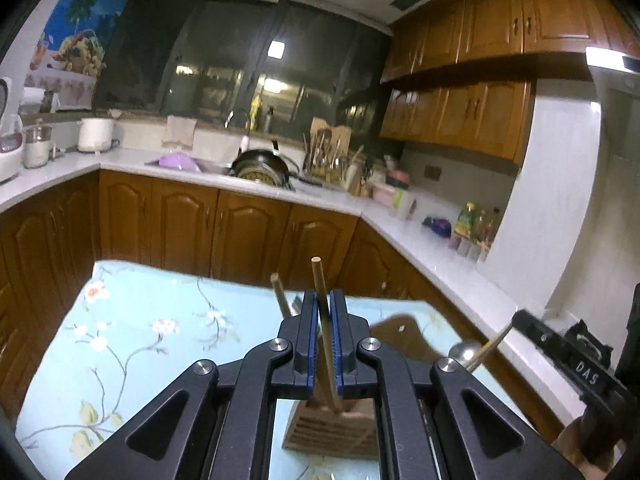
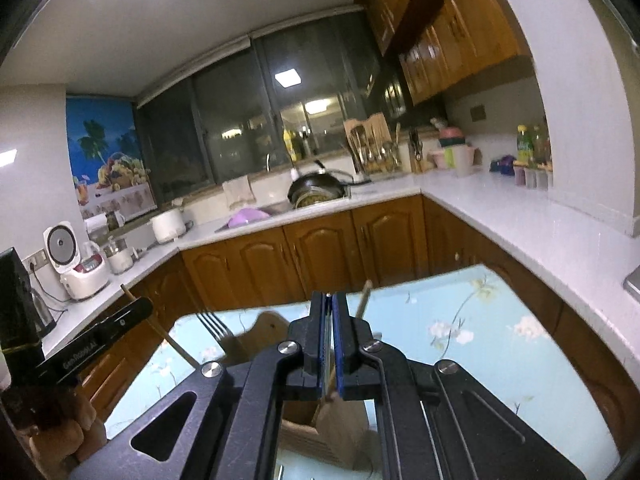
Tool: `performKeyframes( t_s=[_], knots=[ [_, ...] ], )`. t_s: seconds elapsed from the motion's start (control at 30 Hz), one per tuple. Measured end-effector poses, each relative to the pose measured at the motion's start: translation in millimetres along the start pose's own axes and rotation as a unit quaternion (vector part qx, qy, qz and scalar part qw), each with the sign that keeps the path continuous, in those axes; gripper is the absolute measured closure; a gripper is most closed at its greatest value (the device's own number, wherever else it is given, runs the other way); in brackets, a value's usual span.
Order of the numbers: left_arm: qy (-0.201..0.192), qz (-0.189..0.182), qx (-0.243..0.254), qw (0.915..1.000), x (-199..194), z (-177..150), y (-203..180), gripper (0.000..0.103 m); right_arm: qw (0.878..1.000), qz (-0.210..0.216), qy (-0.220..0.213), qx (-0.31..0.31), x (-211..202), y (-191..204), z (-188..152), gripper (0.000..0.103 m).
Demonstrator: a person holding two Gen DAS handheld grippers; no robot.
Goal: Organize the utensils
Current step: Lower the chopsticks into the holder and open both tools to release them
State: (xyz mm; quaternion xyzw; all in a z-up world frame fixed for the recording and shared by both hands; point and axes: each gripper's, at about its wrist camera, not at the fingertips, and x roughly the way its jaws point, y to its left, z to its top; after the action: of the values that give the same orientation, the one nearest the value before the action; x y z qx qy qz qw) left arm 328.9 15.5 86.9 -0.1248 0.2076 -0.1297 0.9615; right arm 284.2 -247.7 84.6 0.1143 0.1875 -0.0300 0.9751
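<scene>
Left wrist view looks down the left hand-held gripper (image 1: 323,304), whose blue-edged jaws are nearly closed and clamp a wooden chopstick (image 1: 322,300) that rises almost upright between them. Its lower end runs down into a wooden utensil block (image 1: 332,426) standing on the tabletop (image 1: 132,344), which is covered in pale blue floral cloth. Just left of the block's held chopstick, a second wooden stick (image 1: 280,294) leans out of the same block, with fork tines barely showing beside it. To the right of the block, a metal spoon bowl (image 1: 464,350) and another thin stick (image 1: 490,346) poke up near the other tool's black body.

From the right wrist view, the right hand-held gripper (image 2: 330,320) has its jaws pressed almost together on a thin utensil handle (image 2: 329,364); what kind of utensil it is cannot be told. The block (image 2: 332,436) sits directly beneath it on the tabletop (image 2: 480,344). Left of the block, a metal fork (image 2: 216,326) stands tines up, and a chopstick (image 2: 168,332) slants beside it. A wooden stick (image 2: 363,300) rises just right of the jaws.
</scene>
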Motion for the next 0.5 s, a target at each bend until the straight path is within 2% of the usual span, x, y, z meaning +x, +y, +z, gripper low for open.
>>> performKeyframes(
  t_s=[0.07, 0.33, 0.43, 0.5],
  knots=[
    [0.015, -0.002, -0.004, 0.9999, -3.0, 1.8, 6.7, 0.098, 1.000, -0.001, 0.004, 0.001, -0.2, -1.4, 0.9, 0.099],
    [0.020, -0.003, -0.003, 0.9998, -3.6, 23.6, 12.3, 0.098, 1.000, 0.000, 0.018, 0.013, 1.2, -6.6, 5.0, 0.099],
    [0.027, -0.003, -0.002, 0.9996, -3.2, 26.8, 11.8, 0.098, 0.999, 0.003, 0.024, 0.020, 1.8, -6.6, 5.3, 0.094],
    [0.031, -0.006, -0.005, 0.9995, -6.1, 26.8, 11.7, 0.093, 0.999, 0.008, 0.025, 0.027, 1.3, -9.9, 6.6, 0.092]
  ],
)
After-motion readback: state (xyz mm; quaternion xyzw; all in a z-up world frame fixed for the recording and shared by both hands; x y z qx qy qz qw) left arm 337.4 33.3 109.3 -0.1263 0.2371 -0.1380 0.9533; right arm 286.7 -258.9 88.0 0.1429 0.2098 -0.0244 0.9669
